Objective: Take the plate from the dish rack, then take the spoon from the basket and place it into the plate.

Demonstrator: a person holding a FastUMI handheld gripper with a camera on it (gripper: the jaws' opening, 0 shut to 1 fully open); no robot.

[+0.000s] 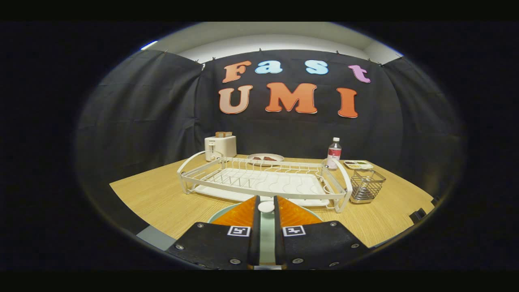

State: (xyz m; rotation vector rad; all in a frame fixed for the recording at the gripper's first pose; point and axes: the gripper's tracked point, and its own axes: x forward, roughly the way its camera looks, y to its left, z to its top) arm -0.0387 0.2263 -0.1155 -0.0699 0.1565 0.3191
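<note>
the tool (266, 207) is nearly closed, its fingers pinching a white spoon (266, 207) above the pale green plate (221, 214), which sits on the tabletop (162, 194) just before the empty dish rack (263, 180). the wire basket (367, 185) stands beside the rack. holding it over the plate suggests release comes next.

No readable text on toaster (220, 147) or bottle (334, 153) label.

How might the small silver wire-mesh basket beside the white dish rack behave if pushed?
The basket is mostly open wire, so probably light and easy to slide. Its base looks narrower than its top, so a high push might tip it. The gripper straddles a small white thing.
</note>
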